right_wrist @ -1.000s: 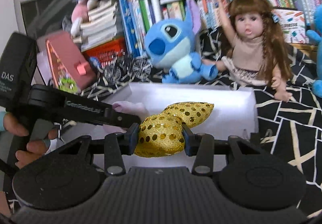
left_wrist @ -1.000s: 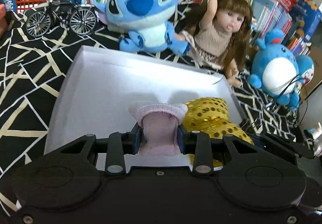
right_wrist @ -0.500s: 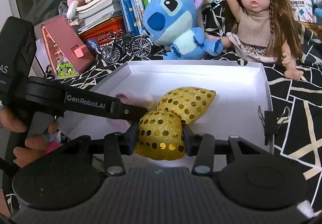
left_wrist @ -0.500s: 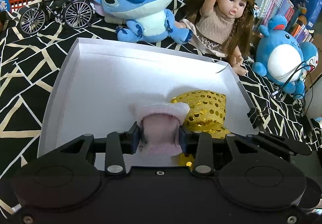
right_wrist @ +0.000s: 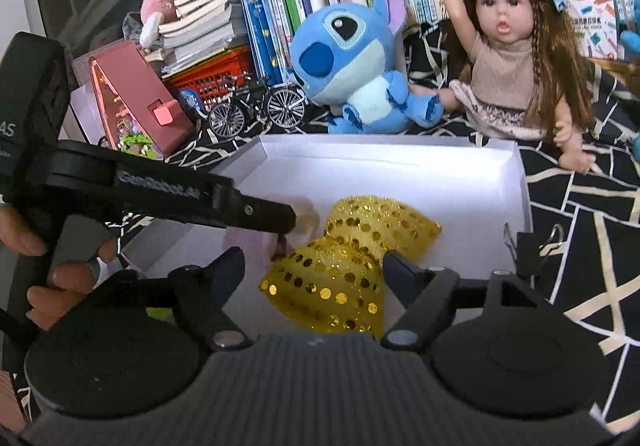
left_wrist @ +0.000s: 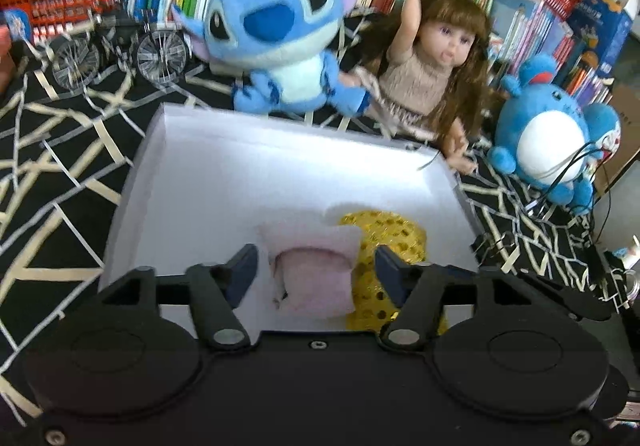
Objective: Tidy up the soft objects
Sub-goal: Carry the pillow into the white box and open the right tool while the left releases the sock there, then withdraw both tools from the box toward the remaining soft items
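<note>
Now both jaws stand apart: the left gripper (left_wrist: pixel 316 272) over a pink pouch (left_wrist: pixel 314 278), the right gripper (right_wrist: pixel 314 274) over a gold sequin bow (right_wrist: pixel 344 266), both lying in the white box (right_wrist: pixel 400 157). Judged step: release; next, withdraw cleanly.

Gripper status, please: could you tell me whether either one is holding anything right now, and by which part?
Nothing is held. The left gripper stands open around the pink soft piece, and the right gripper open around the gold sequined one; both lie in the white box.
</note>
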